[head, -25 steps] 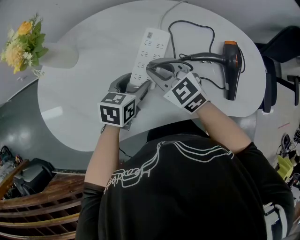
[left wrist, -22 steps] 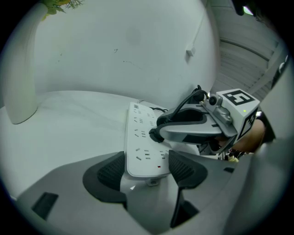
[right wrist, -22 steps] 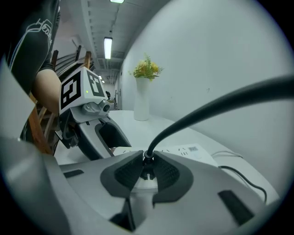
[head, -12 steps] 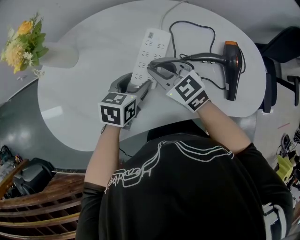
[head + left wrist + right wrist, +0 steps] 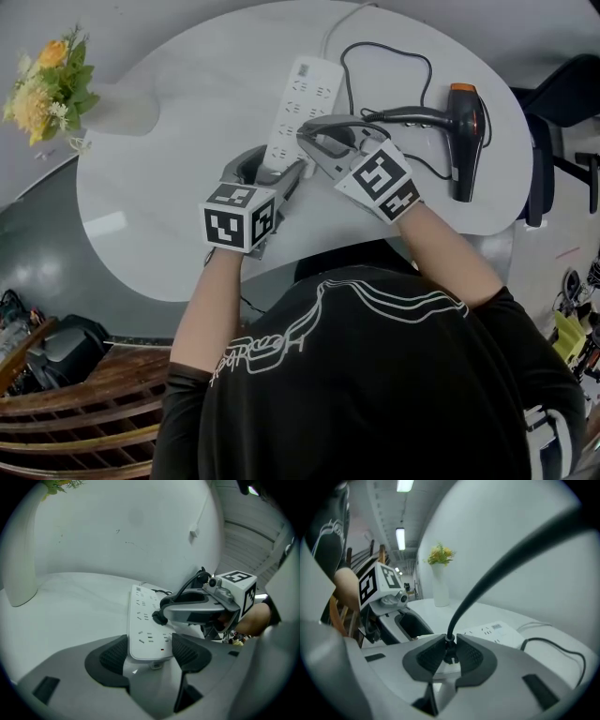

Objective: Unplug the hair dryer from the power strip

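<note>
Item: white power strip (image 5: 302,98), lying lengthwise on the round white table (image 5: 159,187), its white lead running off the far edge. Left gripper (image 5: 149,652): its two dark ribbed pads are pressing against the long sides of the strip's near end, clamping it flat to the tabletop. Right gripper (image 5: 450,654): its jaws are drawn nearly together and are pinching the small black plug (image 5: 450,649) at the base of the black cord (image 5: 487,576); the plug is sitting at the strip's face, roughly midway along its right-hand side, and no view is showing whether its pins are seated in a socket. From the plug the cord is rising out of the jaws, looping across the far side of the table and running into the handle of the hair dryer (image 5: 464,131). The dryer, black with an orange end, is lying on its side at the table's right, well apart from the strip and from both grippers. The two grippers are meeting just beside each other over the strip, each one's marker cube facing the person, who is wearing a black shirt (image 5: 375,375) with bare forearms reaching forward. Also on the table: a white vase (image 5: 117,111), standing near the left edge and holding yellow flowers (image 5: 42,84), well apart from the strip.
</note>
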### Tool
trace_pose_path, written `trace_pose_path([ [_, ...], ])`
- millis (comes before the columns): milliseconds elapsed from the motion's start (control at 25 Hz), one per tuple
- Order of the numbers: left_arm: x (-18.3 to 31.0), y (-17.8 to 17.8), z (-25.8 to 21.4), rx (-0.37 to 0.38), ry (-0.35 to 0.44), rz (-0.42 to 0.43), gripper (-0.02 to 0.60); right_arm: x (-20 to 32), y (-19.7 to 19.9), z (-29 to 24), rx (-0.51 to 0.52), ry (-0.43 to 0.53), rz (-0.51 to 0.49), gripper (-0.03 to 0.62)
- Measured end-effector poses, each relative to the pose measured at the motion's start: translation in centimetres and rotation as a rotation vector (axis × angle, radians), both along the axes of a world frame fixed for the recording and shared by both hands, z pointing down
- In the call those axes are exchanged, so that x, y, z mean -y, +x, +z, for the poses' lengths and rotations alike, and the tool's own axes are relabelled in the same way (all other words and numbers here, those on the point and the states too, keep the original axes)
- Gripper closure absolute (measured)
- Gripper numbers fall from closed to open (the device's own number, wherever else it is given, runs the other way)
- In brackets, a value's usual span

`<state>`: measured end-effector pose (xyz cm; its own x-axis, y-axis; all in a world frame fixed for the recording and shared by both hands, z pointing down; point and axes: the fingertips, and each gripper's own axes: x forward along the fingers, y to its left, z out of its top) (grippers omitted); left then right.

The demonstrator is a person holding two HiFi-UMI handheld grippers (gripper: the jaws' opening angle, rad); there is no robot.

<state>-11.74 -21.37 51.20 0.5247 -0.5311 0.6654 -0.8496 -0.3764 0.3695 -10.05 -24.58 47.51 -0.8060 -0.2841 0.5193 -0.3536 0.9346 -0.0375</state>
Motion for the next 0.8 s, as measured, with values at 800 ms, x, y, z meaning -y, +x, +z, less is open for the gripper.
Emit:
trace_pose_path([
  [800,-0.04,0.23,0.07,0.002,0.007,0.020,0.281,-0.33,0.25,-0.26,-0.039,0.073,-0.053,0.542],
])
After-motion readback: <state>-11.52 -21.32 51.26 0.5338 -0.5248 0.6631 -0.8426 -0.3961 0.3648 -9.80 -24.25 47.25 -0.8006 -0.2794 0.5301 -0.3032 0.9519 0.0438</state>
